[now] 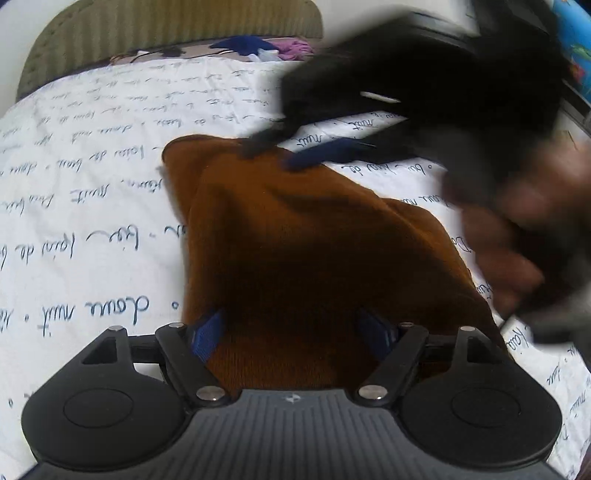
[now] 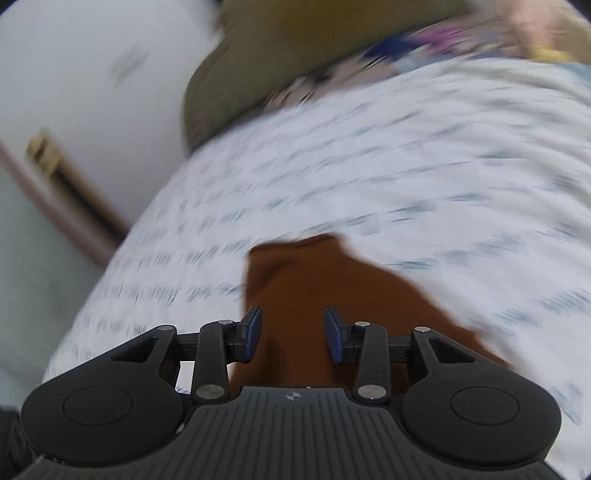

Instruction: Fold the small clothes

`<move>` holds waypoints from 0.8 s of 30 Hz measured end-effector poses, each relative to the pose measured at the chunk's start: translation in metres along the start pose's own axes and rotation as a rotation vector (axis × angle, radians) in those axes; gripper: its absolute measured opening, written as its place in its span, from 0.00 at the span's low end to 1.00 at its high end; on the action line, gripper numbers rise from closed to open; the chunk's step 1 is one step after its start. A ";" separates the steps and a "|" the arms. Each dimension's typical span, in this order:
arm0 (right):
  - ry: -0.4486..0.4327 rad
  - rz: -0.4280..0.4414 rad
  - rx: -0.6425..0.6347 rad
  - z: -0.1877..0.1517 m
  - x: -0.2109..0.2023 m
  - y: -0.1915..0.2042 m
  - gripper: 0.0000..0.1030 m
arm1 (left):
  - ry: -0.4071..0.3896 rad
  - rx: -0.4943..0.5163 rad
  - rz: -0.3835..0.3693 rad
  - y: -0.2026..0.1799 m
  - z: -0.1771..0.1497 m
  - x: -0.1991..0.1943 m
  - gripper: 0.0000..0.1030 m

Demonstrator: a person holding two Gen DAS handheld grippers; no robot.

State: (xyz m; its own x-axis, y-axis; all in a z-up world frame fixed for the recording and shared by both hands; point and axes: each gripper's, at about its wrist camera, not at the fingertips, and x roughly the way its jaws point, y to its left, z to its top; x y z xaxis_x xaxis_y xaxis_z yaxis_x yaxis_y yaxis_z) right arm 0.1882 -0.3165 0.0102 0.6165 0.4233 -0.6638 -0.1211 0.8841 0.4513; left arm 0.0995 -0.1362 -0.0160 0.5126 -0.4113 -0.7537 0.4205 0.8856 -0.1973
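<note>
A brown knit garment (image 1: 295, 236) lies on a white bedspread with blue handwriting print (image 1: 92, 184). My left gripper (image 1: 295, 332) is low over its near end, blue pads wide apart, open. My right gripper (image 1: 295, 155) shows blurred at the garment's far edge in the left wrist view. In the right wrist view the right gripper (image 2: 291, 334) is open above the brown garment (image 2: 314, 280), with the pads apart and nothing held. That view is motion-blurred.
An olive headboard (image 1: 166, 33) stands at the far end of the bed. A pile of blue, white and pink clothes (image 1: 266, 50) lies by it. The bed's edge, a white wall (image 2: 92, 74) and the floor show at the left in the right wrist view.
</note>
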 end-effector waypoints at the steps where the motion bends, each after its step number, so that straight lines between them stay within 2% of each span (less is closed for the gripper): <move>1: 0.042 0.018 -0.020 0.010 0.019 0.008 0.39 | 0.000 -0.006 0.001 0.001 -0.001 -0.001 0.76; 3: 0.112 0.020 -0.057 0.025 0.055 0.020 0.39 | -0.004 -0.014 -0.002 0.002 -0.001 -0.001 0.76; 6: 0.194 -0.107 -0.110 0.037 0.109 0.023 0.39 | -0.014 -0.011 0.008 0.000 -0.004 -0.001 0.77; 7: 0.195 -0.151 -0.132 0.037 0.123 0.022 0.37 | -0.017 -0.006 0.015 -0.001 -0.005 -0.001 0.77; 8: 0.149 -0.163 -0.177 0.039 0.127 0.025 0.38 | -0.022 -0.003 0.020 -0.002 -0.007 -0.001 0.78; 9: 0.142 -0.175 -0.182 0.041 0.131 0.029 0.39 | -0.025 0.000 0.022 -0.003 -0.008 -0.001 0.78; 11: 0.140 -0.220 -0.180 0.047 0.138 0.032 0.40 | -0.026 0.011 0.030 -0.004 -0.009 -0.002 0.79; 13: 0.173 -0.214 -0.152 0.052 0.137 0.035 0.43 | -0.024 0.003 0.021 -0.002 -0.008 -0.004 0.79; 15: 0.187 -0.182 -0.169 0.050 0.116 0.040 0.44 | -0.029 -0.009 -0.008 0.003 -0.007 -0.009 0.79; 19: 0.096 -0.135 -0.204 0.033 0.035 0.038 0.60 | -0.048 -0.047 -0.059 0.019 -0.005 -0.027 0.79; 22: 0.006 -0.128 -0.174 0.010 -0.037 0.023 0.63 | -0.062 -0.047 -0.049 0.031 -0.002 -0.037 0.80; 24: -0.031 -0.121 -0.135 -0.011 -0.078 0.010 0.67 | -0.067 -0.037 -0.012 0.036 -0.003 -0.042 0.80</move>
State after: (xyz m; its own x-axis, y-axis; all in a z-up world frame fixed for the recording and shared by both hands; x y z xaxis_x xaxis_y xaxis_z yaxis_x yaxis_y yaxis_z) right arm 0.1301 -0.3386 0.0597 0.6567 0.3078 -0.6885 -0.1470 0.9477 0.2834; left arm 0.0913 -0.0863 0.0065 0.5569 -0.4347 -0.7077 0.3998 0.8872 -0.2303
